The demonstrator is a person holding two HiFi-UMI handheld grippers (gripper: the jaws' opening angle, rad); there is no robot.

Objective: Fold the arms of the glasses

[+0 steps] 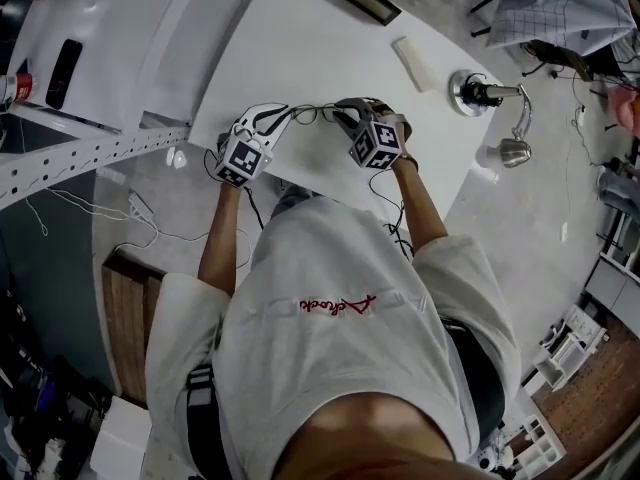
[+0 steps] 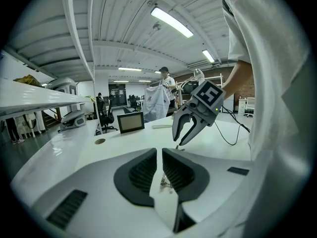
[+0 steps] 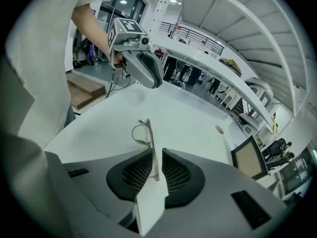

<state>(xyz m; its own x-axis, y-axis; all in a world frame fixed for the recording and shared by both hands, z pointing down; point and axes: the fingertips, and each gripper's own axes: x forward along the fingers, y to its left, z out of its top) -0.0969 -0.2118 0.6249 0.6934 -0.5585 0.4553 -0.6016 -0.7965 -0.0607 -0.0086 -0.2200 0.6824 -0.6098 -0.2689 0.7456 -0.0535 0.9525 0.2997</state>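
The room is bright. Long ceiling lamps [image 2: 172, 22] shine down in the left gripper view. The white tabletop [image 1: 330, 58] shines back so much that it looks nearly washed out (mostly in the head view). Shadows are pale and soft. Both gripper views are round with black corners, and straight lines bend near the edges. The head view bends too. Far-off parts of the room look small and a bit fuzzy. The thin glasses [image 3: 151, 148] look sharp in the right gripper view.
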